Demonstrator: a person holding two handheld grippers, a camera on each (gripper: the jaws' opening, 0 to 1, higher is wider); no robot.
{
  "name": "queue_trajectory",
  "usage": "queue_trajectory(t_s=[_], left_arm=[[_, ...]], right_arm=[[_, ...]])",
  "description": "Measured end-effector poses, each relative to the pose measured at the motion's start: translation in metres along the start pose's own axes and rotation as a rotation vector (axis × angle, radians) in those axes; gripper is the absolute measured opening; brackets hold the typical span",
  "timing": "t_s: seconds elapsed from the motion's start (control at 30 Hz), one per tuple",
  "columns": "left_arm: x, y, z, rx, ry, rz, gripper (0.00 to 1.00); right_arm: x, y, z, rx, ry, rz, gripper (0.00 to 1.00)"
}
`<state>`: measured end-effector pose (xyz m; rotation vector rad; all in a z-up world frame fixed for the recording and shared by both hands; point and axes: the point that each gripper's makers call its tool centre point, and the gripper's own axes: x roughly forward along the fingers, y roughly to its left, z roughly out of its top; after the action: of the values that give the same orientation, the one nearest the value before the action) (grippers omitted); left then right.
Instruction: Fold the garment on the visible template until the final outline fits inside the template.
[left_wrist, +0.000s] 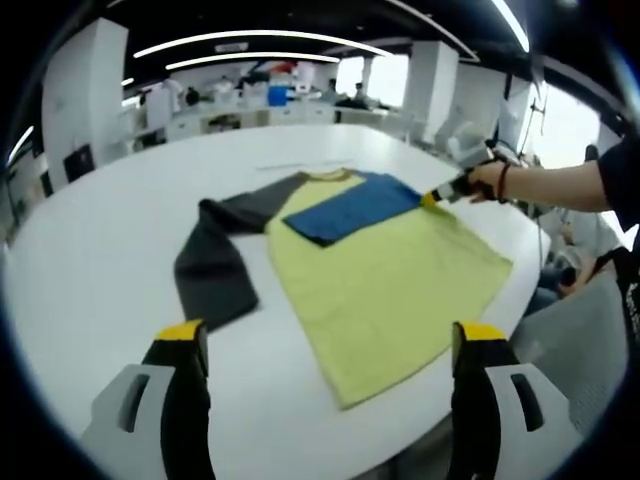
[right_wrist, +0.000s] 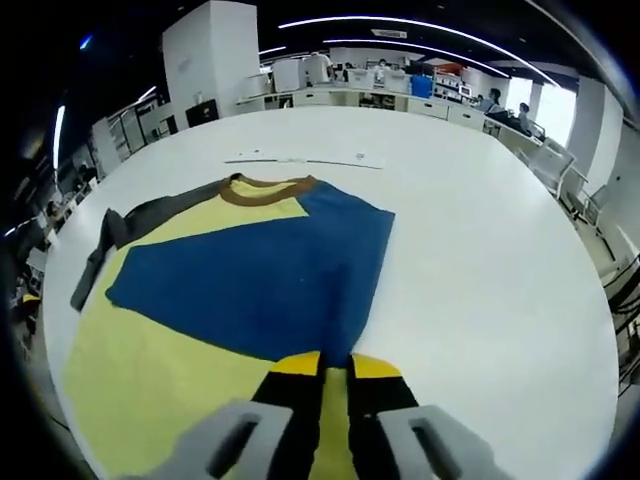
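Yellow shirt part-folded on the white table, one sleeve turned across the chest.

Left gripper view: the left gripper (left_wrist: 333, 345) hangs released at the bottom; the shirt (left_wrist: 385, 290) lies mid-frame, its grey sleeve (left_wrist: 213, 265) spread left, and the right gripper (left_wrist: 440, 196) pinches the blue sleeve (left_wrist: 352, 208) at upper right.
Right gripper view: the right gripper (right_wrist: 336, 364), clenched at bottom centre, grasps the blue sleeve's (right_wrist: 260, 280) edge over the shirt (right_wrist: 150, 385) on the table (right_wrist: 480, 260).

Bright overhead strip lights (left_wrist: 260, 45) and window (left_wrist: 385, 75) glare light both views evenly; fisheye bending warps edges.
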<state>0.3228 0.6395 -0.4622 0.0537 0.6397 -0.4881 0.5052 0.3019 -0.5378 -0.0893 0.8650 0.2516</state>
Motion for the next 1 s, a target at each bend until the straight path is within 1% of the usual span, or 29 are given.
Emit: queue_trajectory(t_s=[0.07,0.17,0.23,0.37,0.4,0.5,0.77,1.0], left_arm=[[0.001,0.000,0.001,-0.003,-0.004,-0.002,0.97],[0.001,0.001,0.003,-0.012,-0.016,-0.001,0.97],[0.001,0.003,0.003,-0.007,-0.012,0.002,0.97],[0.002,0.005,0.002,0.000,-0.001,0.003,0.97],[0.002,0.005,0.002,-0.002,0.000,0.003,0.96],[0.003,0.005,0.004,-0.020,-0.014,-0.002,0.95],[0.007,0.008,0.002,-0.015,0.002,0.004,0.95],[0.007,0.010,0.001,-0.012,0.011,0.010,0.94]], right_arm=[[0.000,0.000,0.000,0.004,0.001,0.006,0.02],[0.001,-0.002,0.000,-0.012,0.005,0.029,0.02],[0.000,-0.005,0.000,-0.017,0.007,0.037,0.02],[-0.001,-0.010,-0.002,0.006,0.013,0.060,0.02],[-0.001,-0.012,-0.002,0.004,0.014,0.059,0.02],[-0.003,-0.016,-0.003,-0.057,0.013,0.047,0.02],[-0.012,-0.025,-0.007,-0.053,0.019,0.037,0.02],[-0.015,-0.037,-0.009,-0.008,0.017,0.035,0.02]])
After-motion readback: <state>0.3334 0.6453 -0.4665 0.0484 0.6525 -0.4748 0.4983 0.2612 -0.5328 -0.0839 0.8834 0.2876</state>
